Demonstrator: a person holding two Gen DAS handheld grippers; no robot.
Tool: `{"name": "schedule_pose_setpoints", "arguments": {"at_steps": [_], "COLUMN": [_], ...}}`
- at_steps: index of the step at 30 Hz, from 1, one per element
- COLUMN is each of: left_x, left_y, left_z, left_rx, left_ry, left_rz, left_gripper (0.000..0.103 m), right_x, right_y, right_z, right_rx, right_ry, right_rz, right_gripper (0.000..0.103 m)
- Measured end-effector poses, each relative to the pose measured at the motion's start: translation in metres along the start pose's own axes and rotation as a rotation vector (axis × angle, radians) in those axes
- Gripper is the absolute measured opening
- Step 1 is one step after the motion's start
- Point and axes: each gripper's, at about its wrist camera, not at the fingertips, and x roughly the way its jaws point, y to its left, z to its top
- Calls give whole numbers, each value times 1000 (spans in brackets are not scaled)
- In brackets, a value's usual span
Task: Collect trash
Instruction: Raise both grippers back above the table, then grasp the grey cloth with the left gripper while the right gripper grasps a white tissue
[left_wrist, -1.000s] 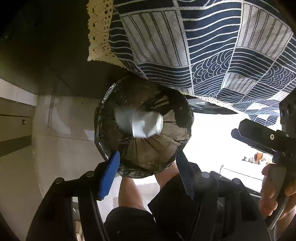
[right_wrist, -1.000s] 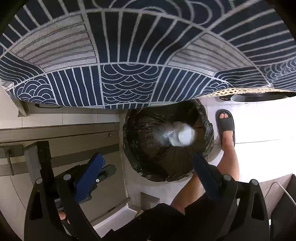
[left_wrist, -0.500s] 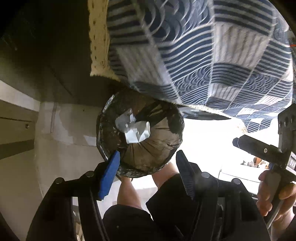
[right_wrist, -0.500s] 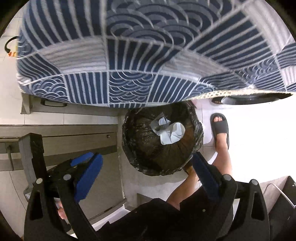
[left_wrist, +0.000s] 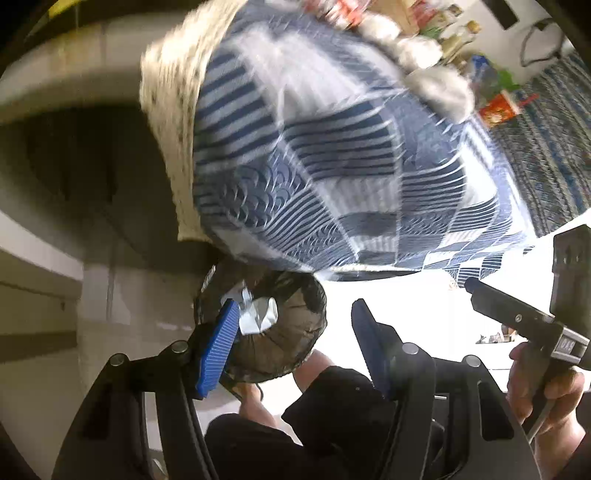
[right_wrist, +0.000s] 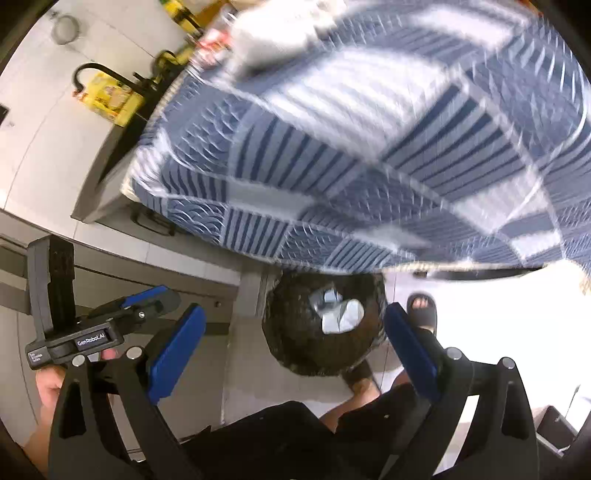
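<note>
Bin (right_wrist: 321, 328): floor, under the tablecloth (right_wrist: 369, 147) edge, bag-lined to catch trash; crumpled paper (right_wrist: 340, 314) lies inside. Left gripper (left_wrist: 291, 343) and right gripper (right_wrist: 291, 339): jaws apart, empty, poised above the bin, presumably free for more trash on the table.

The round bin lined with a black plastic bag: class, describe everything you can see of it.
The round bin lined with a black plastic bag stands upright on the pale tiled floor, partly under the hanging blue patterned tablecloth. Its crinkled, glossy liner folds over the rim. Crumpled whitish-silver trash lies inside. A sandalled foot stands beside it.
</note>
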Motion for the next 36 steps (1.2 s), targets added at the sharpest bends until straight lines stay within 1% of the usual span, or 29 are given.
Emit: {"name": "schedule_pose_setpoints", "arguments": {"at_steps": [2, 5, 8, 11, 13, 17, 20, 24, 29, 31, 32, 35, 36], "left_x": [-11, -31, -44, -62, -71, -87, -95, -96, -88, -82, -80, -70, -67], "left_y": [-4, -13, -20, -30, -34, -50, -59, -78, -102, -113, -118, -134, -138], "left_z": [3, 12, 20, 30, 36, 50, 62, 80, 103, 111, 114, 127, 129], "left_rx": [26, 79, 107, 136, 140, 154, 142, 142, 101, 97, 94, 76, 69], "left_ry": [-32, -74, -110, -148, -160, -214, -236, -263, -280, -276, -278, -279, -280], "left_rz": [1, 25, 39, 50, 43, 66, 65, 77, 94, 109, 115, 131, 133], "left_gripper": [61, 61, 61, 61, 61, 61, 71, 72, 72, 75, 78, 80, 83], "right_x": [-15, -35, -50, -75, -87, -99, -104, -106, -107, -104, -101, -90, -84], "right_y": [8, 13, 15, 17, 16, 10, 4, -4, -22, -32, -37, -47, -50], "right_z": [4, 12, 20, 35, 46, 73, 96, 128, 170, 189, 198, 219, 228], "right_rx": [-36, -57, -73, -110, -117, -159, -193, -232, -262, -275, -278, -295, -306], "right_ry": [-64, -126, -167, -236, -265, -296, -303, -305, -292, -281, -268, -231, -210], "right_rz": [-34, -35, -24, -49, -47, -48, -46, -32, -8, -3, 3, 30, 45], "right_gripper": [96, 96, 96, 96, 96, 96, 96, 96, 98, 98, 98, 98, 98]}}
